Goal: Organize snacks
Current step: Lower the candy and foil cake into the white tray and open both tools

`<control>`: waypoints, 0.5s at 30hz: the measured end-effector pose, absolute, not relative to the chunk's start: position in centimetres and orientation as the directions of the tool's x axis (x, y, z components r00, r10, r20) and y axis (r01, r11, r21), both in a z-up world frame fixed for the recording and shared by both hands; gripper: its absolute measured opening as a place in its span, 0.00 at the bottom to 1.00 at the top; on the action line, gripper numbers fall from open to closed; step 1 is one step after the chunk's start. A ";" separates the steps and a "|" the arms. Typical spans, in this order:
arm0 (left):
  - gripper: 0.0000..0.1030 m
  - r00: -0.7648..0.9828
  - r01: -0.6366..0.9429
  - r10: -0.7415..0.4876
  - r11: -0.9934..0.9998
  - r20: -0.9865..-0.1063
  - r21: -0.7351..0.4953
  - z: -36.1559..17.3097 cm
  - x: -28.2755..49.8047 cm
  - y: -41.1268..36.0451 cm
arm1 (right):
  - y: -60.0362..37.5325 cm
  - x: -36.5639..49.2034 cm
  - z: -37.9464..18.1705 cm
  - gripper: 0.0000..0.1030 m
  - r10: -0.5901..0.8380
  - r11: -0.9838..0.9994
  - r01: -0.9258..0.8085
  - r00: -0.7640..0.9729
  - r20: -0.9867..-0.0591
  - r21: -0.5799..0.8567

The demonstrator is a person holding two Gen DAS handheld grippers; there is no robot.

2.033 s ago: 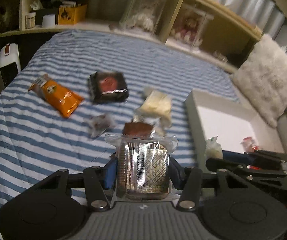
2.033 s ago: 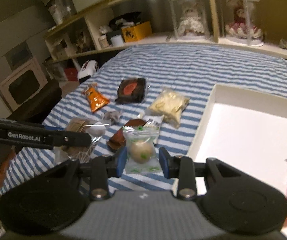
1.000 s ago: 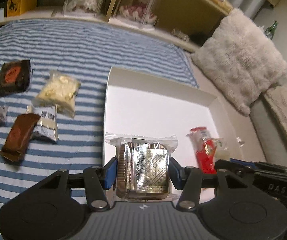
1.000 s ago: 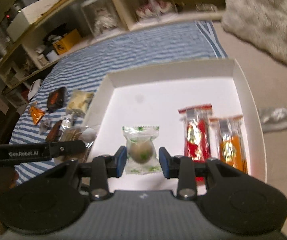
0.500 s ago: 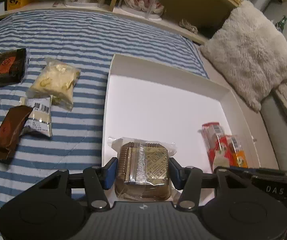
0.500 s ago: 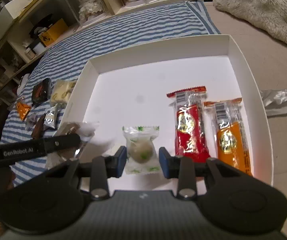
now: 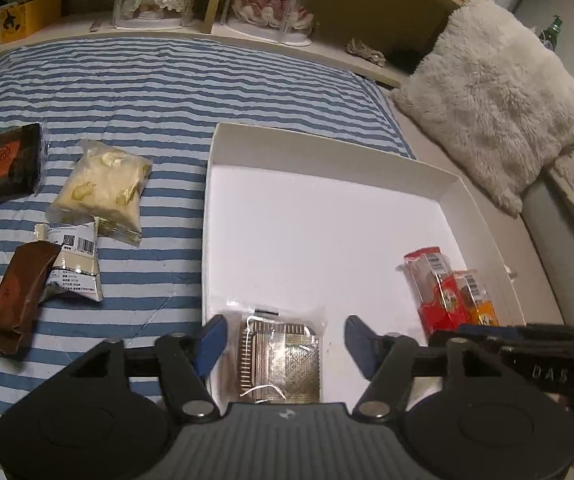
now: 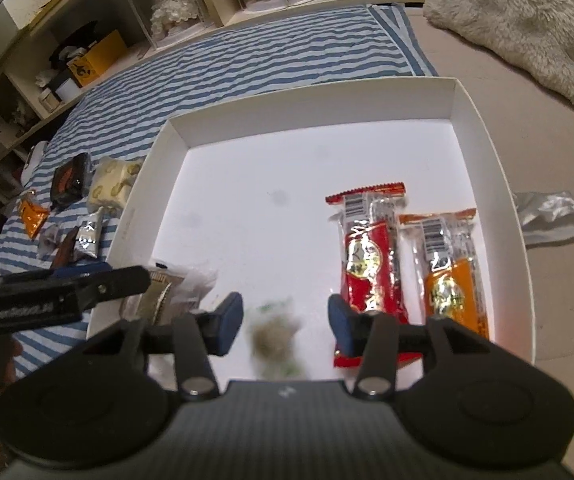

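My left gripper is open over the near left corner of the white box. The gold foil snack lies free on the box floor between its blue fingers. My right gripper is open too. A round green-wrapped snack shows blurred between its fingers, loose over the box. A red snack bar and an orange one lie side by side at the box's right. The left gripper shows at the left of the right wrist view.
On the striped bed left of the box lie a cream packet, a dark packet, a barcoded silver packet, a brown packet and an orange packet. A fluffy pillow and a crumpled wrapper lie to the right.
Both grippers carried their snacks from the bed over the box, lowered, and opened. The gold foil snack now rests on the box floor and the green snack has left the right fingers.
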State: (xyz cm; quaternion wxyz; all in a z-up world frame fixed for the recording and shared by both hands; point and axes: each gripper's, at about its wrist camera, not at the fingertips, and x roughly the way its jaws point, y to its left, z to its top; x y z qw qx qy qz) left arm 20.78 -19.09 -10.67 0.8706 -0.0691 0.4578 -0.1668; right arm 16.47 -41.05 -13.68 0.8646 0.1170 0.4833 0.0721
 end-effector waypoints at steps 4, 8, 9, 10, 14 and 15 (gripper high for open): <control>0.68 0.518 0.262 -0.354 0.932 -0.779 -0.249 -10.0 20.2 -19.1 | -41.3 16.1 -13.2 0.59 0.237 0.963 -0.016 0.521 -0.820 0.268; 0.74 0.511 0.282 -0.354 0.930 -0.783 -0.237 -9.4 19.7 -19.1 | -41.6 15.5 -12.6 0.68 0.232 0.966 -0.024 0.523 -0.820 0.259; 0.76 0.510 0.286 -0.355 0.929 -0.784 -0.235 -9.2 19.6 -19.1 | -41.6 15.3 -12.4 0.69 0.232 0.966 -0.026 0.524 -0.820 0.257; 0.77 0.508 0.290 -0.355 0.928 -0.785 -0.232 -9.1 19.5 -19.1 | -41.6 15.1 -12.3 0.72 0.234 0.966 -0.030 0.522 -0.820 0.256; 0.83 0.505 0.297 -0.355 0.927 -0.787 -0.228 -8.6 19.0 -18.8 | -41.5 14.4 -11.7 0.85 0.225 0.971 -0.052 0.520 -0.824 0.232; 0.84 0.503 0.299 -0.354 0.927 -0.789 -0.226 -8.5 18.9 -18.7 | -41.5 14.2 -11.5 0.86 0.220 0.973 -0.056 0.523 -0.824 0.225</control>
